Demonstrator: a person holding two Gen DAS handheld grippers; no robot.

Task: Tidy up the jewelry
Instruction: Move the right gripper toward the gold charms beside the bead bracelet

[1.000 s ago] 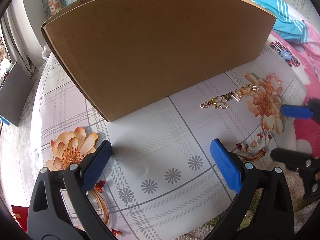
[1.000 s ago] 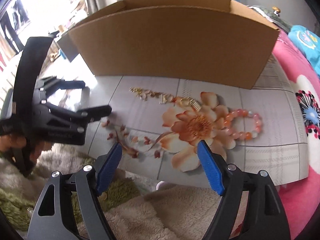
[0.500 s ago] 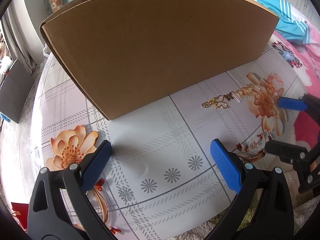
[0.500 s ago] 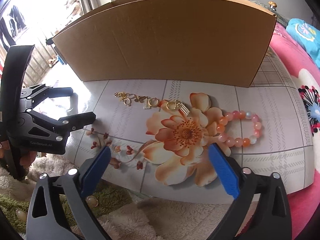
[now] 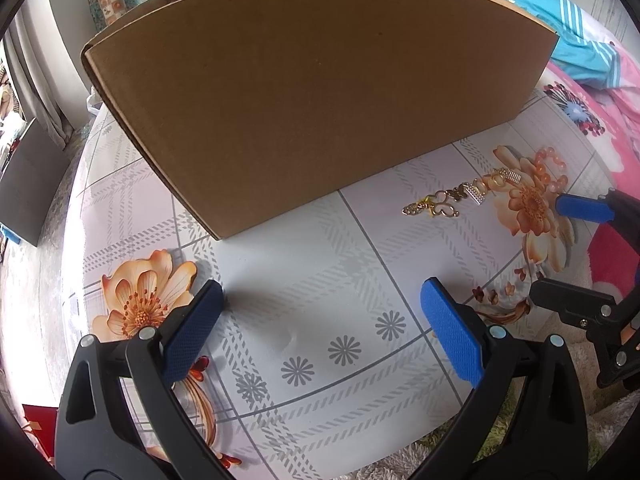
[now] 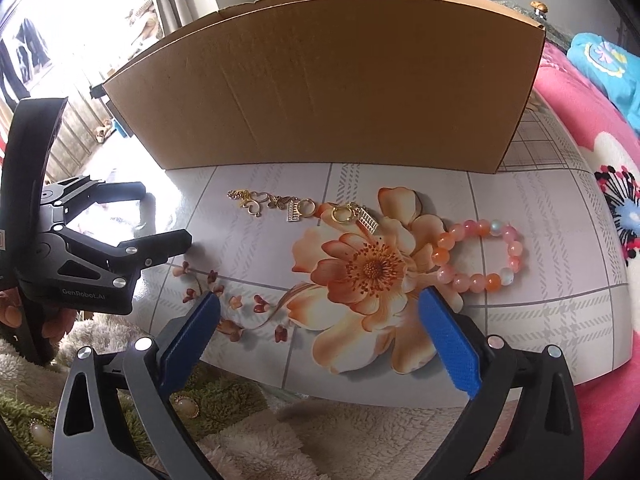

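Widened right gripper point(image 6: 318, 320) fingers stand spread, bead bracelet point(image 6: 478, 256) probably just beyond them.

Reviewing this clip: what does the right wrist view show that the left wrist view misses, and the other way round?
Right wrist only: the whole bead bracelet as a closed loop, and the fingers gripping the left tool.

Left wrist only: the box's left corner, a second printed flower near it, and a red item below the table edge.

Both: the box, the gold charms lying loose in front of it, the floral tablecloth, and both tools open and empty, including the right tool.
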